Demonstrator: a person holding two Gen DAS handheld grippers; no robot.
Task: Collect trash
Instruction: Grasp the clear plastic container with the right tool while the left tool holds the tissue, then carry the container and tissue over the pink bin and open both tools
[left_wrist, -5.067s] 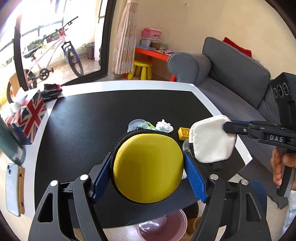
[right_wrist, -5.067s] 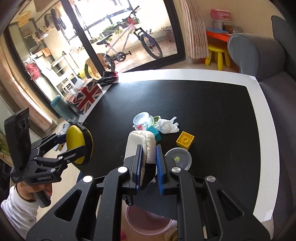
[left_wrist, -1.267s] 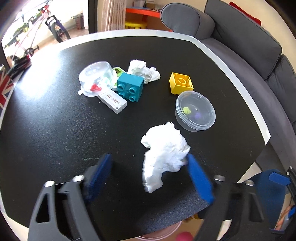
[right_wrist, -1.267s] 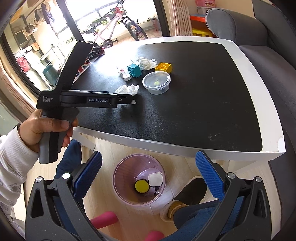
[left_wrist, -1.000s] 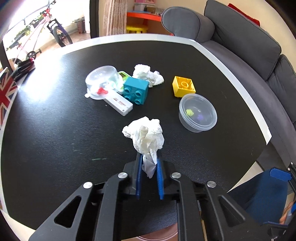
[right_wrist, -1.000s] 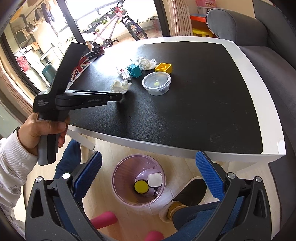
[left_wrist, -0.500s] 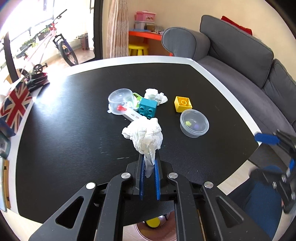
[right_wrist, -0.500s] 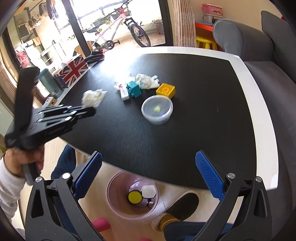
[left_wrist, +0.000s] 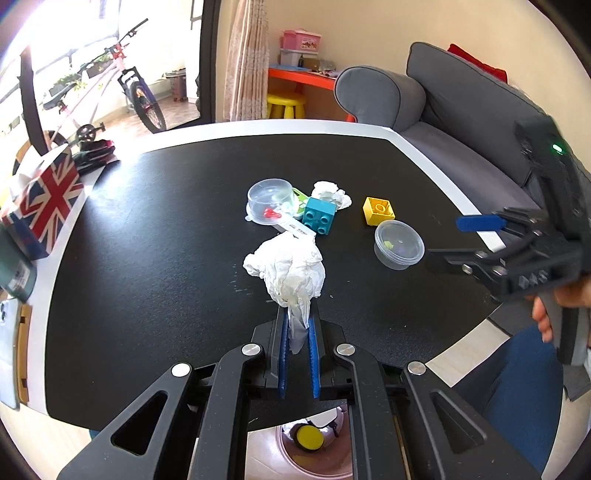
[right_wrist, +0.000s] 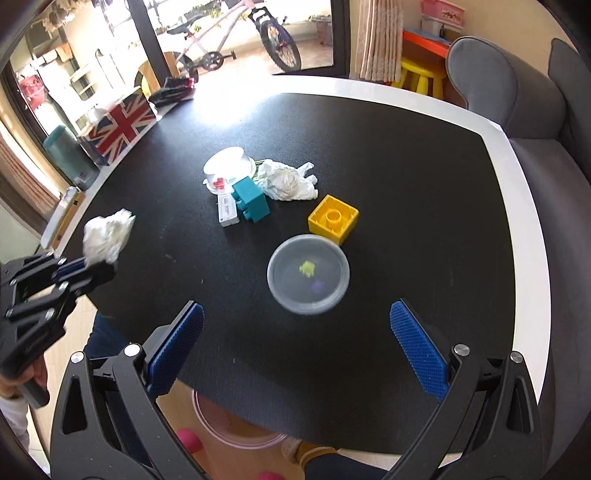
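My left gripper (left_wrist: 296, 325) is shut on a crumpled white tissue (left_wrist: 290, 267) and holds it above the black table's near edge; the tissue also shows in the right wrist view (right_wrist: 107, 236). My right gripper (right_wrist: 295, 332) is open and empty, just above the table, with a clear lidded plastic container (right_wrist: 308, 273) ahead of its pads. A second crumpled tissue (right_wrist: 286, 182) lies further back. A pink trash bin (left_wrist: 314, 448) stands on the floor below the table edge, with a yellow round thing in it.
On the table (right_wrist: 406, 147) lie a yellow toy brick (right_wrist: 333, 218), a teal brick (right_wrist: 252, 201), a white test cassette (right_wrist: 227, 210) and a clear cup (right_wrist: 229, 171). A Union Jack box (left_wrist: 42, 199) stands at the left edge. A grey sofa (left_wrist: 461, 110) is to the right.
My left gripper closed on the tissue, lifted it and drew back toward the near edge. My right gripper moved from over the bin up over the table toward the clear container.
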